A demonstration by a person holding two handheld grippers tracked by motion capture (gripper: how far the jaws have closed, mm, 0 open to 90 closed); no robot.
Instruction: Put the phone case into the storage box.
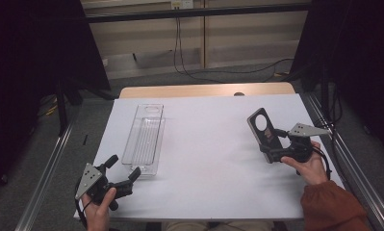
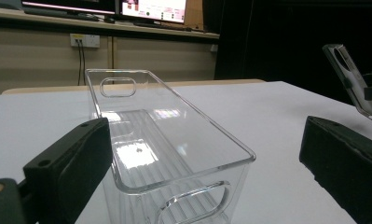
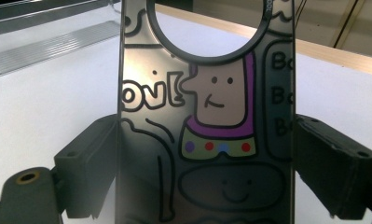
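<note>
While the left gripper rests with its jaws spread and nothing between them at the near end of the clear plastic bin on the white table cover, the right gripper clamps a phone case by its edges, raised above the cover's right side. Its cartoon print carries partly legible lettering: "ove" and a repeated "Bo".
</note>
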